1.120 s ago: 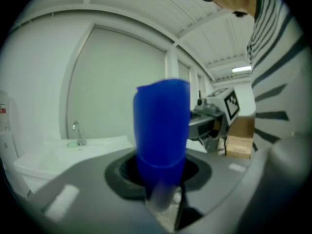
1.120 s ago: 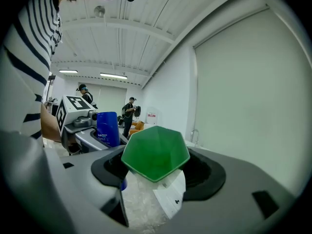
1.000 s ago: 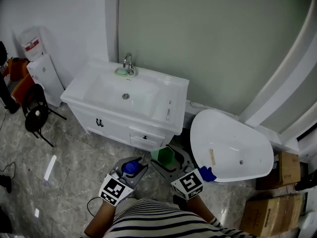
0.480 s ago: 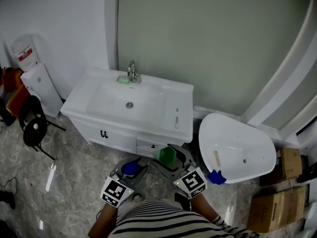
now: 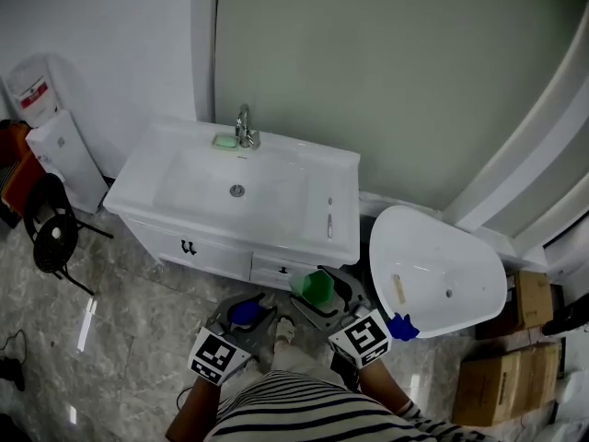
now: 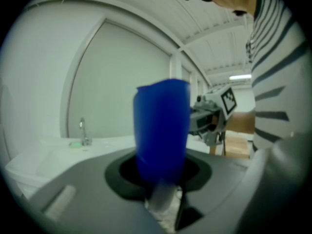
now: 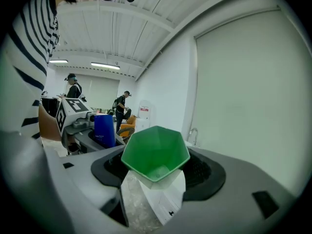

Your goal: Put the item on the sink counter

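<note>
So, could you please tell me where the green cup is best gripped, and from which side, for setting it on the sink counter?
Low on its walls, from the side, as the right tool grips it. The green cup has flat faces narrowing toward the base, so a grip likely seats on two opposite ones. Held mouth up, its base can land flat on the sink counter.

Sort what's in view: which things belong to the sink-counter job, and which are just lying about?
Job: blue cup in the left claw; green cup in the right claw; sink counter.
Lying about: white tub; water dispenser; cardboard boxes; black chair.
</note>
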A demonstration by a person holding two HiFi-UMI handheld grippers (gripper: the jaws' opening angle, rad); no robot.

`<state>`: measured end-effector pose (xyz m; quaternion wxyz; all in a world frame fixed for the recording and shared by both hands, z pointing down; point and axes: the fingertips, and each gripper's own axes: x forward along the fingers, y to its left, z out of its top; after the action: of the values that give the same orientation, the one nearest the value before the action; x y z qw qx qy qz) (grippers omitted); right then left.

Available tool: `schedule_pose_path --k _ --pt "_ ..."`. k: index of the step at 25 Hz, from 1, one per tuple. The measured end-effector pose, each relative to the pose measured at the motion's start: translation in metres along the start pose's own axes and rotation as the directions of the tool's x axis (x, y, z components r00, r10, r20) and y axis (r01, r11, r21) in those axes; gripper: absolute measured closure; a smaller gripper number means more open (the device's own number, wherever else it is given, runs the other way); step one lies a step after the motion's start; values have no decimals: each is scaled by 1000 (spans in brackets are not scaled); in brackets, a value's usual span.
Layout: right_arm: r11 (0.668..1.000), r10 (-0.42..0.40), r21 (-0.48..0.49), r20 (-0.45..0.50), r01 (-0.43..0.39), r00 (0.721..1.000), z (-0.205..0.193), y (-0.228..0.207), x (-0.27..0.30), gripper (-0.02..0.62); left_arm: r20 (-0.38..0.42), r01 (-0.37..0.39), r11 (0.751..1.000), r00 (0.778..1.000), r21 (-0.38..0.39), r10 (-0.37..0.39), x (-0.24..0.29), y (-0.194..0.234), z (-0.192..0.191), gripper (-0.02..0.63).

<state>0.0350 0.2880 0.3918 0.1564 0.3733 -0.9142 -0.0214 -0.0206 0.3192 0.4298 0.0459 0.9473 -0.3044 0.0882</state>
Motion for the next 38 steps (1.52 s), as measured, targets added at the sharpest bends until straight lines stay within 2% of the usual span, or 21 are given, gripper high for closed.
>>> schedule_pose_path --k 10,25,31,38 --pt "999 34 13 16 -34 999 -1 -58 47 275 -29 -43 999 999 3 43 41 53 9 469" --pt "997 65 27 53 -66 996 -1 -182 101 276 -72 7 999 997 54 -3 169 119 42 469" --pt "998 64 15 52 -65 997 -1 -209 106 275 -72 -6 997 997 71 11 192 137 51 469" --pt "999 38 34 38 -40 999 -4 -232 116 275 -76 22 996 997 81 -16 214 156 58 469"
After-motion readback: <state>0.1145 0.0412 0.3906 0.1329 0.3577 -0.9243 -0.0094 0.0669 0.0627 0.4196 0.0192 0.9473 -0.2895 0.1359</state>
